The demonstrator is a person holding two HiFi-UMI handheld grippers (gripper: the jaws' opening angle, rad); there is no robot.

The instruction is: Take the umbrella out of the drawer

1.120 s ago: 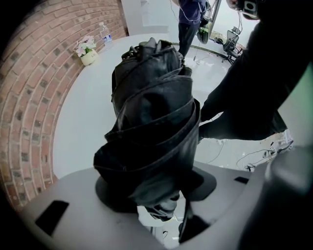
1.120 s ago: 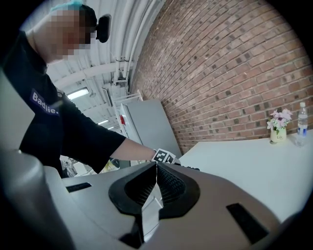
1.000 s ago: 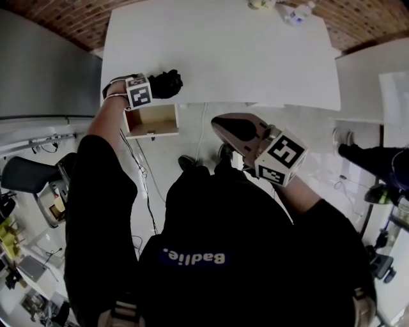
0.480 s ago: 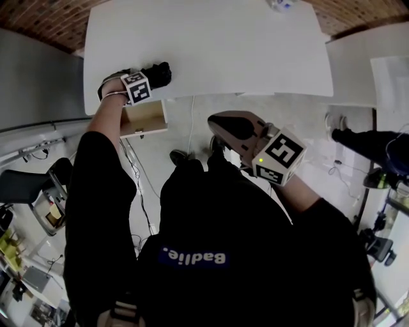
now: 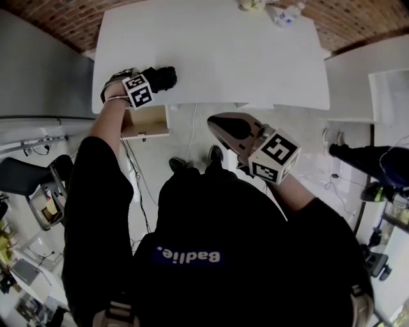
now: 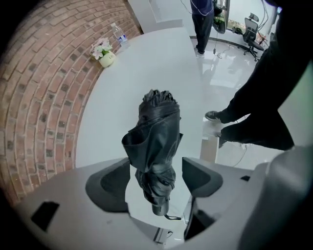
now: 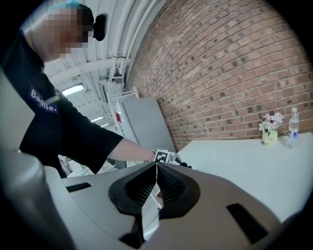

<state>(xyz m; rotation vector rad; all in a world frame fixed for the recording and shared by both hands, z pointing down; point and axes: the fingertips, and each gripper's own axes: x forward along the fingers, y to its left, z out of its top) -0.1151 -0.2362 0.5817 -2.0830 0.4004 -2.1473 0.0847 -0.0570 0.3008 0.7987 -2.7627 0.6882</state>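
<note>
A folded black umbrella (image 5: 163, 78) lies on the white table (image 5: 243, 57) near its front left edge, above the open wooden drawer (image 5: 146, 121). My left gripper (image 5: 152, 84) points steeply down over it. In the left gripper view the umbrella (image 6: 156, 141) lies between the two pads of the left gripper (image 6: 155, 178). The jaws are opening, and a gap shows beside the right pad. My right gripper (image 5: 214, 124) hovers in front of my body, below the table edge. In its own view the right gripper (image 7: 156, 180) is shut with nothing in it.
A small flower vase (image 5: 252, 4) and a water bottle (image 5: 285, 14) stand at the table's far edge by the brick wall. A cable hangs under the table beside the drawer. An office chair (image 5: 32, 185) stands at the left. Another person (image 6: 201, 19) stands beyond the table.
My left hand has shifted a little over the umbrella, which stays on the table by the front edge. The right gripper has kept its place and stayed shut.
</note>
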